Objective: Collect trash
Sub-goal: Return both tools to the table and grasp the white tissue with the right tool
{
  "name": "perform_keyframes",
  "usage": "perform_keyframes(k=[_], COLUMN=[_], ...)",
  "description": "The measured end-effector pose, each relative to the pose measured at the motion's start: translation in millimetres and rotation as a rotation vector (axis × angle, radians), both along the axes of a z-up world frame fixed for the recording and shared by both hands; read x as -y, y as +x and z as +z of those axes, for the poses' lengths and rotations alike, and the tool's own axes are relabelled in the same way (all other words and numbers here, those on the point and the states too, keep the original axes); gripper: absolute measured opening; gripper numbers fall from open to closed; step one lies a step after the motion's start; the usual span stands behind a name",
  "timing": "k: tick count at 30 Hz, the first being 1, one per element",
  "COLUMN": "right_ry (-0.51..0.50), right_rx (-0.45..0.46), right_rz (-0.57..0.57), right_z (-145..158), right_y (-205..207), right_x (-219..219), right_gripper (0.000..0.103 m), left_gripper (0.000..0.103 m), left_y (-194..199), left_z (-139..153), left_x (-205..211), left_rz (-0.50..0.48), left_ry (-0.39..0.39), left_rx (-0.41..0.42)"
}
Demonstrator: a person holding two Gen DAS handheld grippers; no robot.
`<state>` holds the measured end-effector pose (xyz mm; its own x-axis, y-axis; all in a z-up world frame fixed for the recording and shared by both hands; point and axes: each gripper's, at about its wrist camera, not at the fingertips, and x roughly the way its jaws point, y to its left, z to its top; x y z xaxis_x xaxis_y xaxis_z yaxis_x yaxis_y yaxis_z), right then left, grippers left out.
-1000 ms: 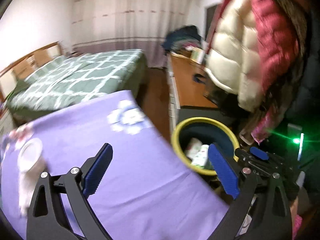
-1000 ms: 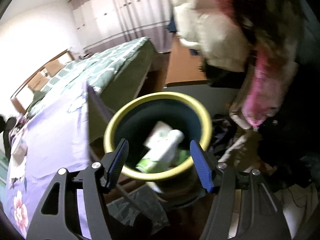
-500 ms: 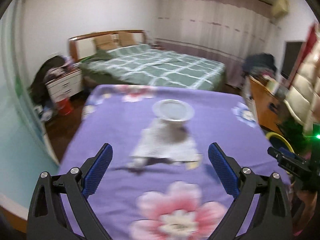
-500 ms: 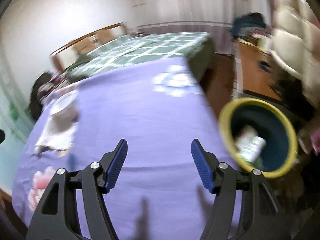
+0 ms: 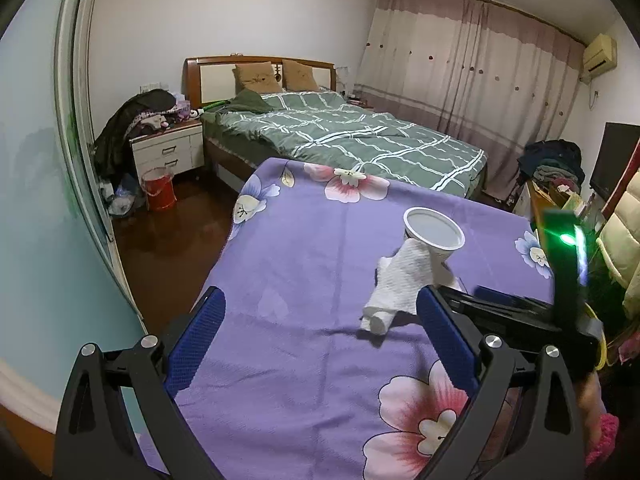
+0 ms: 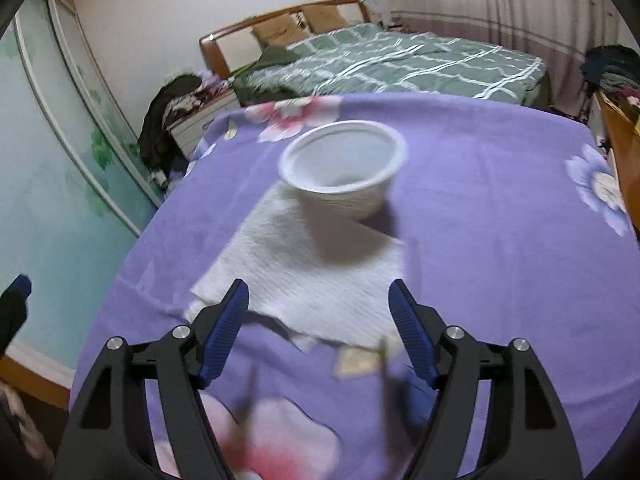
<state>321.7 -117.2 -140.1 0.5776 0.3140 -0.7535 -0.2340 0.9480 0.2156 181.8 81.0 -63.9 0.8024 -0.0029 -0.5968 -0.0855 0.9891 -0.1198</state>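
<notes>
On the desk (image 6: 500,208), which is covered by a purple cloth with pink and white flowers, a white disposable bowl (image 6: 344,168) is seen standing upright with its mouth open to the ceiling. Its base rests on the far end of a white paper towel (image 6: 304,272) that is spread flat on the cloth and reaches toward the right tongs (image 6: 318,334). A small pale scrap (image 6: 354,360) lies on the cloth just at the near edge of the towel, close to the right-hand pad; what it is cannot be told through the blur.

The right tongs are held above the near edge of the towel, pointed down toward it, and their jaws are opening. Nothing is gripped between the blue pads; only the towel's edge is seen beneath the gap.

The left tongs (image 5: 320,340) are spread wide and hold nothing. They are held over the near part of the cloth, well to the left of the trash. From the left wrist view the bowl (image 5: 434,230) and the towel (image 5: 400,284) appear ahead and to the right, with the towel looking bunched from this angle, and the right tool's black body (image 5: 520,312) is seen just beside them.

Beyond the desk a bed (image 5: 352,136) with a green checked cover is visible.
</notes>
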Motion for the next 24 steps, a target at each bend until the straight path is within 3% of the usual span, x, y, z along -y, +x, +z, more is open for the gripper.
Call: perform_keyframes(k=[3, 10, 12, 15, 17, 18, 24], right_ry=[-0.027, -0.124, -0.154, -0.150, -0.135, -0.121, -0.033], right_rx=[-0.012, -0.048, -0.031, -0.023, -0.027, -0.034, -0.027], right_rz=[-0.011, -0.011, -0.008, -0.008, 0.003, 0.013, 0.030], right_z=[-6, -30, -32, -31, -31, -32, -20], right_y=[15, 27, 26, 27, 27, 26, 6], right_x=[-18, -44, -46, -42, -40, -39, -21], right_gripper=[0.077, 0.078, 0.071, 0.046, 0.015, 0.009, 0.004], left_gripper=[0.095, 0.095, 0.095, 0.095, 0.095, 0.095, 0.095], left_y=[1, 3, 4, 5, 5, 5, 9], left_z=[-2, -3, -4, -7, -8, -8, -12], left_x=[3, 4, 4, 4, 5, 5, 6], left_rz=[-0.002, 0.001, 0.002, 0.001, -0.001, -0.001, 0.002], left_ry=[0.002, -0.001, -0.003, -0.005, -0.006, -0.006, -0.005], left_rx=[-0.004, -0.008, -0.010, -0.018, -0.019, -0.019, -0.028])
